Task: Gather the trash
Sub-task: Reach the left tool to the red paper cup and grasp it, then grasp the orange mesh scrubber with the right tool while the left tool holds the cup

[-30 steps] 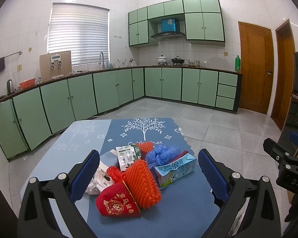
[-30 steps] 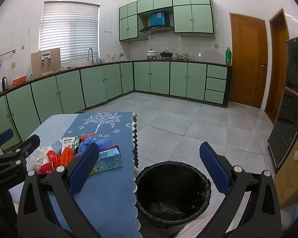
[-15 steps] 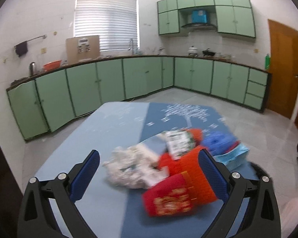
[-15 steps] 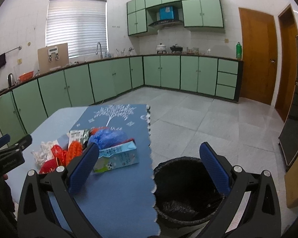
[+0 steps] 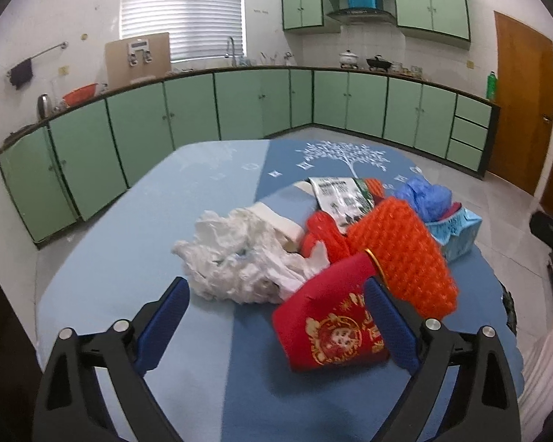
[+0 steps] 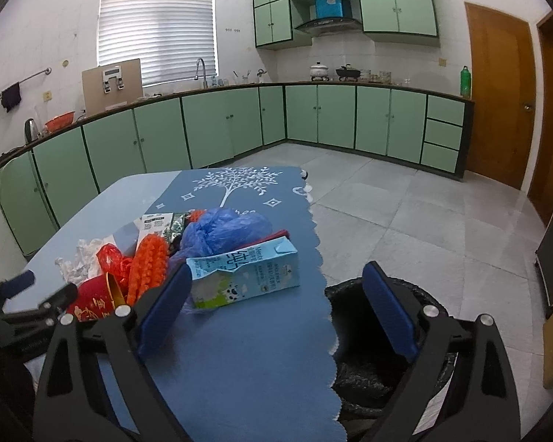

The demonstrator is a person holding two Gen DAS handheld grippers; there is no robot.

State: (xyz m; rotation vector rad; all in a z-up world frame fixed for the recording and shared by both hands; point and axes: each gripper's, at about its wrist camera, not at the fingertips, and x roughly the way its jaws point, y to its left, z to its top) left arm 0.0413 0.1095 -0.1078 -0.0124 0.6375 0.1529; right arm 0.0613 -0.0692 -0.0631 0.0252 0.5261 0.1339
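Trash pile is sitting mid-frame in the left wrist view, on the blue tablecloth (image 5: 210, 353). Left gripper (image 5: 276, 316) is hanging wide open, holding nothing, fingers straddling the near edge of the pile: white crumpled plastic (image 5: 239, 258) is lying just ahead of the gap toward centre-left, red paper cup (image 5: 331, 324) lying on its side just inside the right finger, orange mesh (image 5: 402, 254) behind it, upper right.

Right gripper (image 6: 276, 309) is also gaping wide, empty. Milk carton (image 6: 243, 276) is lying just ahead of its left finger, long axis running left-right across the frame. Black-lined bin (image 6: 379, 361) is sitting lower right, below the table edge.

Judging: left is nearer the plastic and cup, right nearer the carton.
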